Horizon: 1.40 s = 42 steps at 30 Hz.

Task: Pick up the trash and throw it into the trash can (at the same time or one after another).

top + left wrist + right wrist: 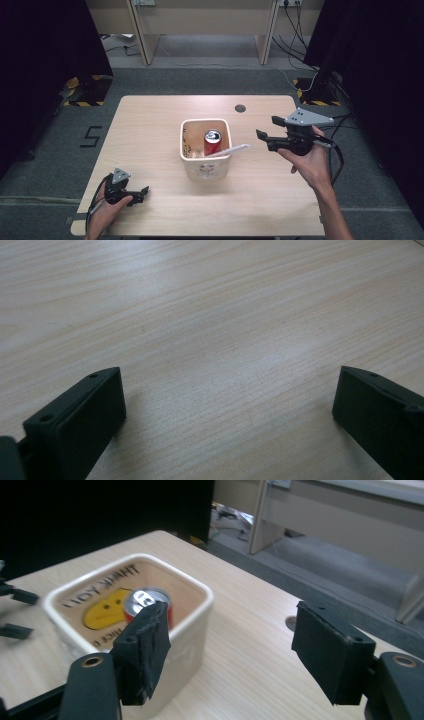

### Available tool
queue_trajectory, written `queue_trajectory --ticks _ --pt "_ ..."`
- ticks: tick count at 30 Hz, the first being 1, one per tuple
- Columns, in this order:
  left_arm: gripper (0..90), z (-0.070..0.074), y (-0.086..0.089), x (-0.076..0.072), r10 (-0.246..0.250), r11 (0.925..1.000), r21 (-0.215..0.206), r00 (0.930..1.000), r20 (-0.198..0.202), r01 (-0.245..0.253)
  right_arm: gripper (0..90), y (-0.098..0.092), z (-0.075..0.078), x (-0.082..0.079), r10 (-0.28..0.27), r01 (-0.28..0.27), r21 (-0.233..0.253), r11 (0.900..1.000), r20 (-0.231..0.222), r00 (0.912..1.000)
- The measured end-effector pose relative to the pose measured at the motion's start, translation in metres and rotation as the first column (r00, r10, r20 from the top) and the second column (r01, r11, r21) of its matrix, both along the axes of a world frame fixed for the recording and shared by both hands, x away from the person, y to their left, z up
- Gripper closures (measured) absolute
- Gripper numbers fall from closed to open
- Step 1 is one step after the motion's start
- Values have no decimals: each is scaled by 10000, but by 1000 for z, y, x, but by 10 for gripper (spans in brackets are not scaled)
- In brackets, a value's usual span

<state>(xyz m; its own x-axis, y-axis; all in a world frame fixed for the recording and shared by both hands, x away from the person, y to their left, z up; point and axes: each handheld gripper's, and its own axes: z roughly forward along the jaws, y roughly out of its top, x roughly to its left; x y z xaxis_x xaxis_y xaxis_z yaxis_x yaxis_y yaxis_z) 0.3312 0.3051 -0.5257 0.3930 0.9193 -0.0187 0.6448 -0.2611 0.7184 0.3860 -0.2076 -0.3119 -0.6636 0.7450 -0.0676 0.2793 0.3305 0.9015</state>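
Note:
A white square bin (185, 142) stands at the middle of the wooden table (150, 120). In it stands a red drink can (212, 142) with a silver top. A thin white stick-like piece (233, 149) lies over the bin's right rim and pokes out to the right. My right gripper (265, 128) hovers open just right of the bin, jaws toward it, nothing between them. In the right gripper view the bin (200, 589) and the can (143, 600) lie behind the gripper's (230, 645) left jaw. My left gripper (143, 195) rests open at the front left; its view has the gripper (225, 410) over bare wood.
A round cable hole (240, 108) sits in the table behind the bin and is also in the right gripper view as the hole (291, 623). Black curtains flank both sides. Desk legs and cables (295, 30) stand on the floor beyond the far edge.

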Motion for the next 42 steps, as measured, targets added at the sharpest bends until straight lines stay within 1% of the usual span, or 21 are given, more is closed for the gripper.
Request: queue_trajectory --ticks 2,4,5,6,8,12,16,21,23,27,30,33,36,42 --pt "0 0 0 0 -1 10000 1 10000 1 1 295 -4 -6 3 -200 200 56 9998 -27 9998" --pt "0 0 0 0 0 10000 2 10000 2 0 282 -8 -11 5 -422 423 -34 9991 24 9991" --pt "0 0 0 0 0 10000 -1 10000 1 0 275 -10 -13 6 -608 610 -145 9980 127 9981" --pt "0 0 0 0 -2 10000 0 10000 1 2 270 -11 -16 7 -716 717 -122 9974 103 9974" --pt "0 0 0 0 -3 10000 -1 10000 0 3 269 -13 -20 8 -789 789 -111 9968 46 9969" --pt "0 0 0 0 -2 10000 1 10000 1 2 252 -16 -28 9 -1069 1069 -512 9930 25 9943" --pt "0 0 0 0 -1 10000 -7 10000 -3 1 250 -17 -37 9 -1234 1230 -978 9876 22 9924" --pt "0 0 0 0 -10 10000 19 10000 -7 10 250 -22 -48 11 -1400 1379 -973 9856 -142 9901" --pt "0 0 0 0 -10 10000 20 10000 -5 10 250 -25 -52 11 -1440 1415 -870 9861 -236 9893" --pt "0 0 0 0 -10 10000 20 10000 -4 10 250 -29 -57 12 -1553 1532 -735 9854 -238 9876" --pt "0 0 0 0 -13 10000 21 10000 -8 13 250 -32 -59 12 -1644 1630 -742 9838 -139 9863" --pt "0 0 0 0 -14 10000 23 10000 -7 14 248 -33 -63 11 -1655 1646 -546 9848 -120 9861" --pt "0 0 0 0 -7 10000 13 10000 -5 7 246 -33 -68 11 -1606 1594 -599 9854 -162 9869" --pt "0 0 0 0 -13 10000 22 10000 -8 13 234 -33 -78 10 -1572 1559 -484 9866 -253 9872"
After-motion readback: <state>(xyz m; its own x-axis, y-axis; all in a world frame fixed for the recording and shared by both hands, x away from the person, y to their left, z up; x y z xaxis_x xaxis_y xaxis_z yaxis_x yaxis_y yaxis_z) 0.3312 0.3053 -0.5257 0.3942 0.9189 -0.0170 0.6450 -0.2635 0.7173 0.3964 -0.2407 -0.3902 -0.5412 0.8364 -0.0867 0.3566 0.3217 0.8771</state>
